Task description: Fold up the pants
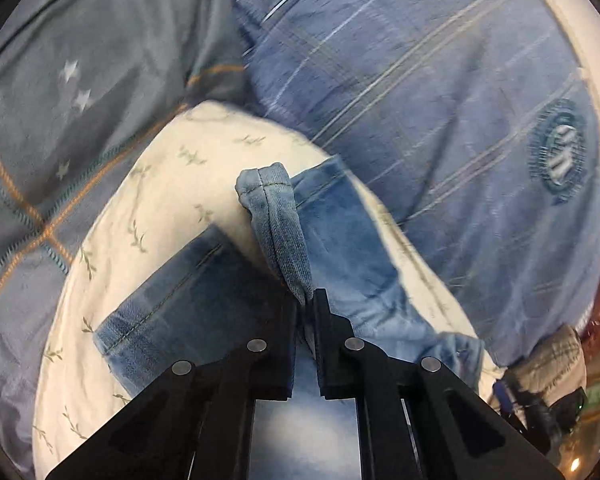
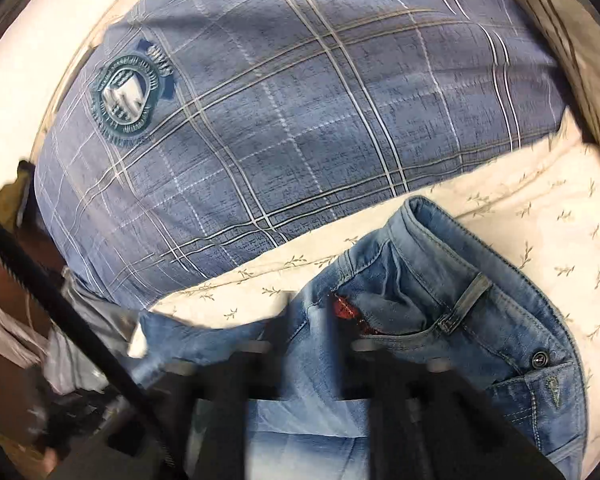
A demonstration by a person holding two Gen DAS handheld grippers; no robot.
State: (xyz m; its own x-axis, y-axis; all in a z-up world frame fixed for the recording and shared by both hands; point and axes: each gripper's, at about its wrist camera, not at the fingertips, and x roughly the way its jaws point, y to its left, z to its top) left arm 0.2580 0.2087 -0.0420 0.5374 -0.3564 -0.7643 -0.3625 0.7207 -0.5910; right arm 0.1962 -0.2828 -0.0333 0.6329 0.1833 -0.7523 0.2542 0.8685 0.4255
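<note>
Light blue jeans (image 1: 340,240) lie on a cream leaf-print sheet (image 1: 160,184). In the left wrist view my left gripper (image 1: 308,300) is shut on a bunched strip of denim whose hemmed end (image 1: 268,192) sticks out past the fingertips. A flat leg end (image 1: 172,308) lies to its left. In the right wrist view the jeans' waistband (image 2: 440,236), with a belt loop (image 2: 474,290) and a button (image 2: 540,359), lies just ahead. My right gripper (image 2: 314,308) is blurred, its jaws apart over the denim beside a red patch (image 2: 344,310).
A large blue plaid pillow (image 2: 280,120) with a round crest (image 2: 126,96) lies beyond the jeans, also seen as the pillow (image 1: 440,100). A grey-blue blanket with stars (image 1: 60,80) covers the left. Clutter (image 1: 552,360) and a black ridged strap (image 2: 60,300) sit off the sheet's edge.
</note>
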